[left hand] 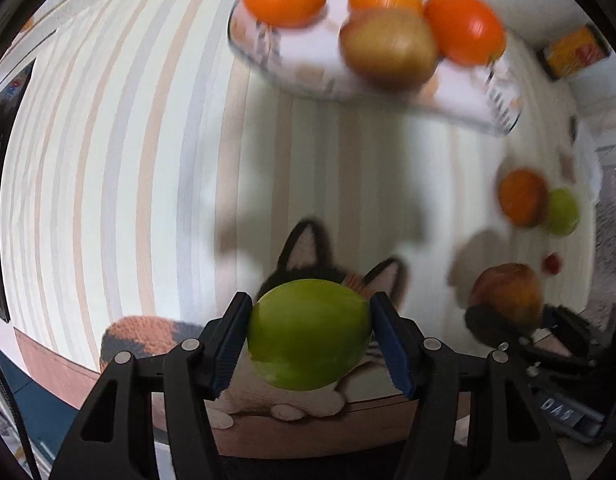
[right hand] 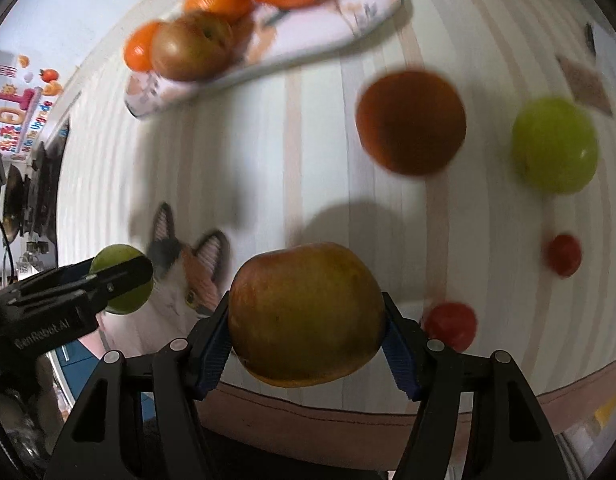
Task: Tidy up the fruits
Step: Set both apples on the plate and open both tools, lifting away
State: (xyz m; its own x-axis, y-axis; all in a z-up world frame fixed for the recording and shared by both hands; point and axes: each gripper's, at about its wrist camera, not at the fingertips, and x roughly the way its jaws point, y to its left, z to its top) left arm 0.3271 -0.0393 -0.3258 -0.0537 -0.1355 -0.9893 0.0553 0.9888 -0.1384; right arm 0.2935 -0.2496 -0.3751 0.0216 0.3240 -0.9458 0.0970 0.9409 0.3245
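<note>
My left gripper (left hand: 311,338) is shut on a green apple (left hand: 308,332) and holds it above the striped tablecloth; it also shows in the right wrist view (right hand: 121,278). My right gripper (right hand: 305,320) is shut on a red-yellow apple (right hand: 305,314), which also shows in the left wrist view (left hand: 506,294). A patterned plate (left hand: 308,68) at the far side holds several orange fruits and a brownish apple (left hand: 390,48); the plate (right hand: 291,36) also shows in the right wrist view. On the cloth lie an orange (right hand: 411,122), a second green apple (right hand: 555,145) and two small red fruits (right hand: 563,255).
A cat picture (right hand: 187,276) is printed on the tablecloth near its front edge. A yellow-orange box (left hand: 576,50) stands at the far right. Dark equipment (right hand: 23,196) and a colourful poster (right hand: 15,104) are off the table's left side.
</note>
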